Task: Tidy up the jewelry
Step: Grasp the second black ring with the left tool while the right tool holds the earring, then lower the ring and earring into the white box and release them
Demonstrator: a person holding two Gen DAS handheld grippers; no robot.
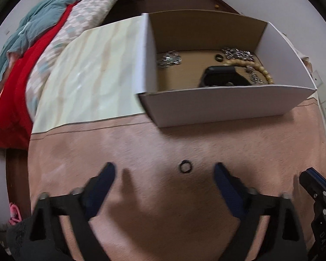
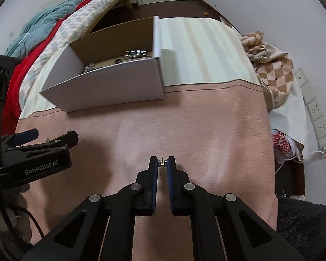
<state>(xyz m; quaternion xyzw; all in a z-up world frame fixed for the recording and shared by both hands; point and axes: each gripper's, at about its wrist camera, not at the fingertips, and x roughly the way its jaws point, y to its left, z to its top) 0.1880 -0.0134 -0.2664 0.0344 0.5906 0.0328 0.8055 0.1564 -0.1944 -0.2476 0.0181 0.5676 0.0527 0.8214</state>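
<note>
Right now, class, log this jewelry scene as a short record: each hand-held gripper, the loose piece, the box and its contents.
left hand-held gripper: open, above the pink cloth
right hand-held gripper: shut on a small gold earring
loose piece: black ring on the cloth, between the left fingers
box: open, white outside, brown inside
box contents: silver chains, bead bracelet, a dark ring, a black item
</note>
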